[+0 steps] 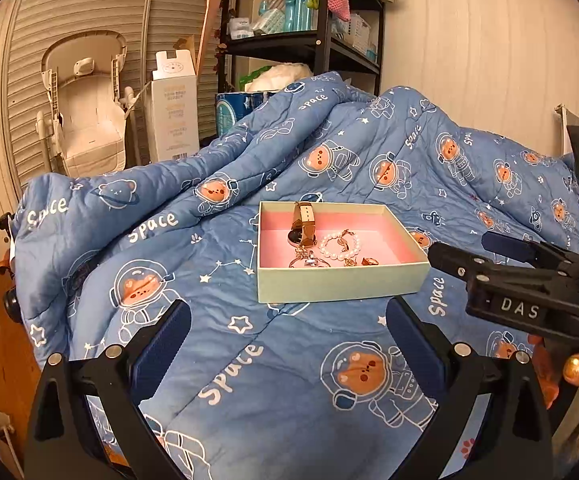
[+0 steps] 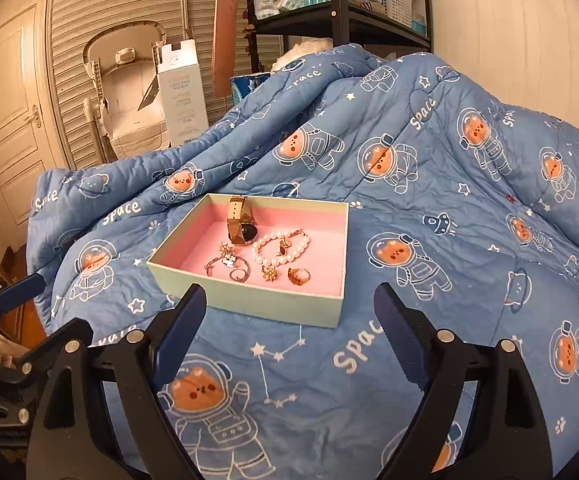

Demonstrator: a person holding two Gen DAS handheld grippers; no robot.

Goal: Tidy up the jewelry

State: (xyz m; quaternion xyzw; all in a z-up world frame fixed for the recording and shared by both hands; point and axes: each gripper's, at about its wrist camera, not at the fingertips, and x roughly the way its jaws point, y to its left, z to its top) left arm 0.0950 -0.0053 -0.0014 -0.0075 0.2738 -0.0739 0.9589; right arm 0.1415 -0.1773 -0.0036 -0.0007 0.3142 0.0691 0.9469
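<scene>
A pale green box [image 1: 341,284] [image 2: 249,300] with a pink lining lies on a blue space-print quilt. Inside lie a tan-strapped watch [image 1: 303,226] [image 2: 239,222], a pearl bracelet [image 1: 339,246] [image 2: 281,246], a silver bangle with charms [image 2: 225,262] and gold rings [image 2: 299,276]. My left gripper [image 1: 287,344] is open and empty, just short of the box's near wall. My right gripper [image 2: 289,320] is open and empty, also just in front of the box; it shows at the right of the left wrist view [image 1: 485,256].
The quilt [image 1: 249,360] [image 2: 429,200] covers the whole bed and bunches up behind the box. Beyond it stand a white carton [image 1: 173,116], a folded baby seat [image 1: 85,108] and a black shelf unit [image 1: 321,40] with bottles.
</scene>
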